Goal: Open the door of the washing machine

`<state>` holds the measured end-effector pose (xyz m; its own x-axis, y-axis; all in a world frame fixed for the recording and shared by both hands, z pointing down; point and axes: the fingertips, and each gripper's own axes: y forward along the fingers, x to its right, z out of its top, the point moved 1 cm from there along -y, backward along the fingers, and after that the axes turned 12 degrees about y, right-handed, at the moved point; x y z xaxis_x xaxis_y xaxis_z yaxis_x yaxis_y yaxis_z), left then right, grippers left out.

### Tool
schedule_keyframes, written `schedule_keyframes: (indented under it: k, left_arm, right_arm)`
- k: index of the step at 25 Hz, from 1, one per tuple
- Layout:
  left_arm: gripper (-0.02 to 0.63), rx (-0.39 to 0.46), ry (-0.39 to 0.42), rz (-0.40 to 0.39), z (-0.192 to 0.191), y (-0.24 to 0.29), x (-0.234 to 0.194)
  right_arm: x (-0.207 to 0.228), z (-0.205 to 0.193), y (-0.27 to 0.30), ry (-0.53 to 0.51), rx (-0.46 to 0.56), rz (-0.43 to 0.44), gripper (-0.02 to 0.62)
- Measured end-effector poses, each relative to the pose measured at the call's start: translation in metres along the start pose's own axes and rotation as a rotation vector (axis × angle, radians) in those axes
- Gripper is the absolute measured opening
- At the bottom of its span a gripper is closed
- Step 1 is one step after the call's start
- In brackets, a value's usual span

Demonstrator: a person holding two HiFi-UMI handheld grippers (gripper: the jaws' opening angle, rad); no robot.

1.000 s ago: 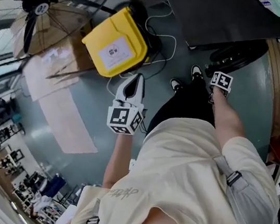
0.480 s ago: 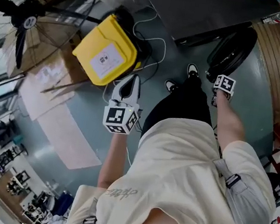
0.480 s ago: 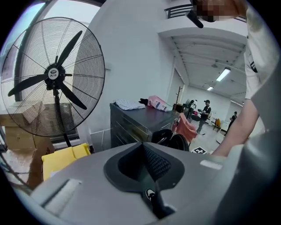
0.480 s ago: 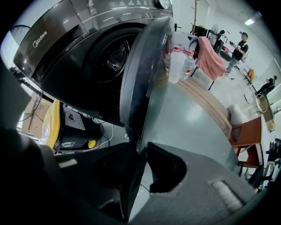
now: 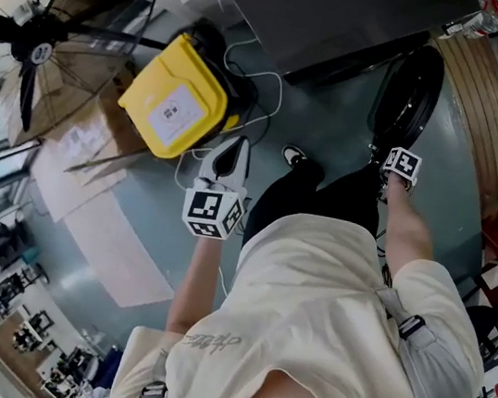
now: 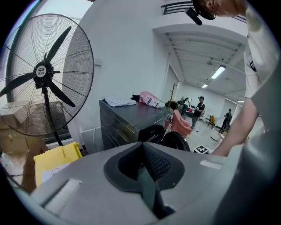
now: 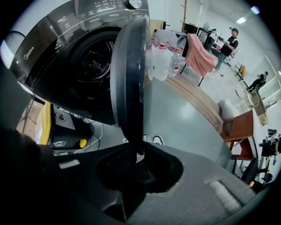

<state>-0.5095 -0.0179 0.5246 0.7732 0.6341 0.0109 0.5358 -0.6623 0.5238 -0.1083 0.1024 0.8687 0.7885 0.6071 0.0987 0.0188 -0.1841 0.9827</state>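
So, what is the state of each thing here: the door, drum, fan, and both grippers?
door: open, swung wide.
drum: exposed, no laundry seen inside.
fan: blades look sharp, so it seems off.
left gripper: jaws shut, nothing between them.
right gripper: jaws have just been closing, now on the door's lower edge.
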Motion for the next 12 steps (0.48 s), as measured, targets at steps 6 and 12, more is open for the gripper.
schedule_keyframes:
  k: [6, 12]
  left_arm:
    - [0.014, -0.01, 0.028, -0.029, 0.026, 0.035, 0.039]
    - [0.014, -0.01, 0.036, -0.082, 0.056, 0.083, 0.108]
  right_arm:
    - [0.048, -0.006, -0.008, 0.04, -0.06, -0.019, 0.057]
    - [0.11, 0.021, -0.013, -0.034, -0.059, -0.048, 0.06]
